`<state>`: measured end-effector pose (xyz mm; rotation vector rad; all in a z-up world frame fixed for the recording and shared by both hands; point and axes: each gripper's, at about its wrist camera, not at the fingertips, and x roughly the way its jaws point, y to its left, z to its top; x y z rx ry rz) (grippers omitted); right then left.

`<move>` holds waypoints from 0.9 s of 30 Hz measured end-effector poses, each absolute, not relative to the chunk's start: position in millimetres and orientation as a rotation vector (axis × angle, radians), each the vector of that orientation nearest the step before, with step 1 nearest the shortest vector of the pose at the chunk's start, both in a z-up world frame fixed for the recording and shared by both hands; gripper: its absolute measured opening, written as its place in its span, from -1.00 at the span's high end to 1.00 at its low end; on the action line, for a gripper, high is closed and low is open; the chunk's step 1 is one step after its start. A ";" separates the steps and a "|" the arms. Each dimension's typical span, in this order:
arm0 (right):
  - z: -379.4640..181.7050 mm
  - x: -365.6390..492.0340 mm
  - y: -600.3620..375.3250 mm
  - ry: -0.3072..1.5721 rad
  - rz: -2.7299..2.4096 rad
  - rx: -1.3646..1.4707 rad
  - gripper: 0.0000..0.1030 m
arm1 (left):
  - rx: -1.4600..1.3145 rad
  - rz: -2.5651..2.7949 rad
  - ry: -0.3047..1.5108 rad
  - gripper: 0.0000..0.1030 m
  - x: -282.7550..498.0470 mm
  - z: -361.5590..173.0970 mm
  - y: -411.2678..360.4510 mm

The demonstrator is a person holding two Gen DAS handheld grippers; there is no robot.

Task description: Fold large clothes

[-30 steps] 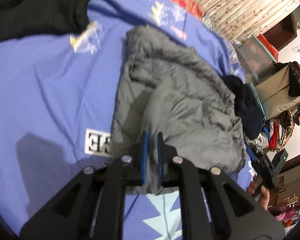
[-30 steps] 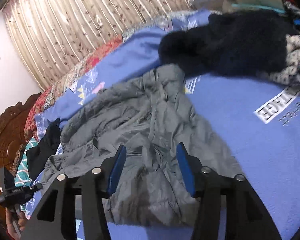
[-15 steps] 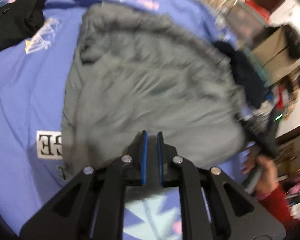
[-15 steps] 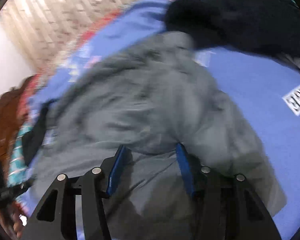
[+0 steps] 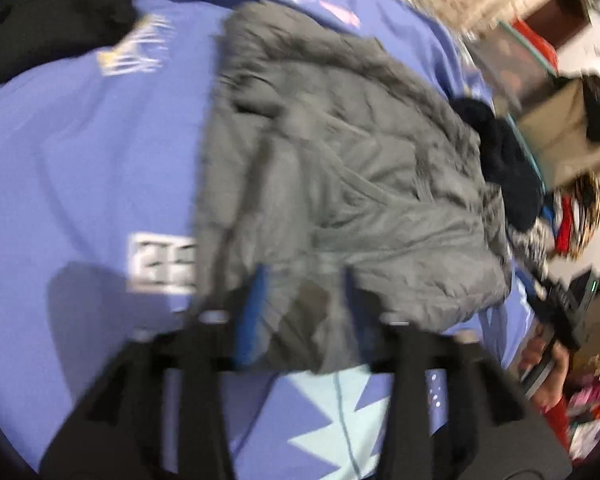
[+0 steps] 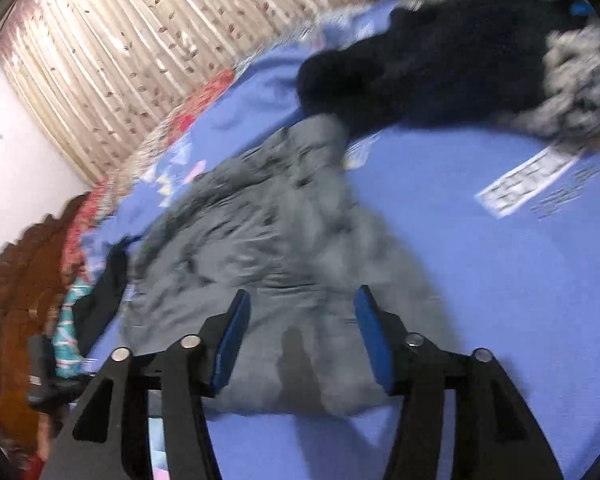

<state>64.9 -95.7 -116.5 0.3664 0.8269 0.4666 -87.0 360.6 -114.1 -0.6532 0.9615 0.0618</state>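
A grey padded jacket (image 5: 340,184) lies crumpled on the blue bedsheet (image 5: 80,152). It also shows in the right wrist view (image 6: 268,248). My left gripper (image 5: 304,312) is open, its jaws apart over the jacket's near edge, holding nothing. My right gripper (image 6: 300,336) is open and empty, its blue pads (image 6: 232,344) either side of the jacket's near hem. The left wrist view is blurred by motion.
A black garment (image 5: 48,20) lies at the bed's far left. A dark fluffy garment (image 6: 440,60) and a patterned one (image 6: 580,80) lie beyond the jacket. Curtains (image 6: 160,60), a carved wooden headboard (image 6: 16,300), boxes and clutter (image 5: 560,140) border the bed.
My left gripper, shut on the jacket's edge before, has opened and let it go. The jacket was pulled and now lies settled. My right gripper stayed open.
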 end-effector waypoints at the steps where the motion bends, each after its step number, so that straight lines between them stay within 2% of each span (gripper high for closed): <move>1: -121.7 65.0 -100.3 0.841 0.461 0.371 -0.67 | -0.673 0.081 0.954 -0.38 -93.6 -115.2 368.1; 3: -139.0 70.5 -105.8 0.918 0.439 0.400 -0.69 | -0.742 0.160 0.967 -0.60 -103.0 -125.0 382.9; 8: -165.5 78.2 -101.1 0.981 0.475 0.479 -0.76 | -0.894 0.130 0.995 -0.60 -105.7 -147.3 395.3; 11: -167.0 83.1 -91.5 1.002 0.489 0.486 -0.80 | -0.922 0.097 0.994 -0.75 -98.7 -151.1 390.3; 13: -167.1 85.4 -82.7 1.033 0.510 0.484 -0.79 | -0.938 0.079 1.001 -0.76 -91.5 -156.9 387.1; 14: -166.3 85.8 -77.1 1.055 0.528 0.478 -0.52 | -0.940 0.080 1.007 -0.71 -88.8 -159.1 386.4; 15: -165.9 85.9 -71.7 1.077 0.542 0.471 -0.29 | -0.943 0.075 1.006 -0.27 -87.5 -159.7 386.2; 16: -165.2 85.1 -69.0 1.091 0.552 0.468 0.08 | -0.948 0.057 1.011 0.56 -86.5 -158.9 385.9; 17: -161.6 80.7 -64.3 1.088 0.580 0.469 0.20 | -0.986 0.007 1.017 0.66 -85.6 -161.0 384.8; 19: -149.7 71.4 -58.4 1.058 0.610 0.459 0.27 | -0.995 -0.002 0.999 0.80 -90.4 -154.6 382.3; 27: -84.5 17.2 -72.7 0.973 0.756 0.431 0.31 | -0.976 -0.046 0.882 0.84 -148.2 -90.8 399.7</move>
